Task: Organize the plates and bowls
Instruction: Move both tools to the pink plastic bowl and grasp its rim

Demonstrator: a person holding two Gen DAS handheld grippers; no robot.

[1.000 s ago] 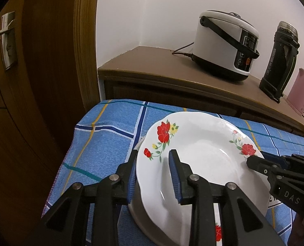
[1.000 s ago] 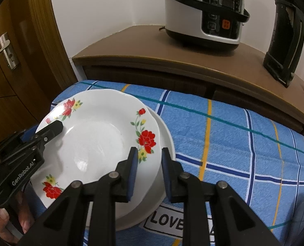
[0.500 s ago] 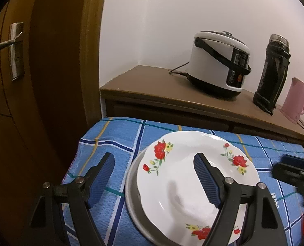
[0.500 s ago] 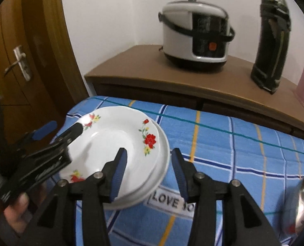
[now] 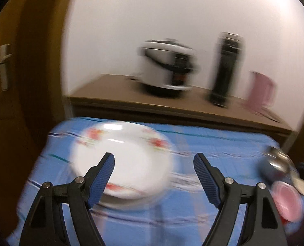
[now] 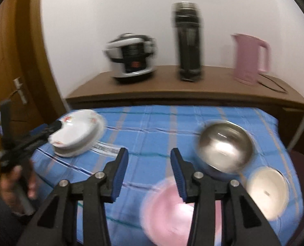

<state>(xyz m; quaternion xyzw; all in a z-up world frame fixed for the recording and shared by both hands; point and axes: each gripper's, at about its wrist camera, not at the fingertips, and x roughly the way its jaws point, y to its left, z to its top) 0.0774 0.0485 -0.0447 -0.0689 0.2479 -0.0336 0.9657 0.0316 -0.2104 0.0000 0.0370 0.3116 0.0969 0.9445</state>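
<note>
Both grippers pulled back off floral plate stack (image 5: 121,164), lying flat; left gripper (image 5: 154,161) wide open and empty, right gripper (image 6: 149,156) part-open after closing slightly, also empty.

Both tools on my rig look the same up close: matte black plastic arms forking into two fingers, silver round screws at the joints, and ribbed blue pads lining the inner faces. That's the left tool (image 5: 154,160) and the right tool (image 6: 149,155). From the right camera the left one is a dark blur with a blue tip, gripped by a hand (image 6: 18,186) above a dark sleeve.
</note>
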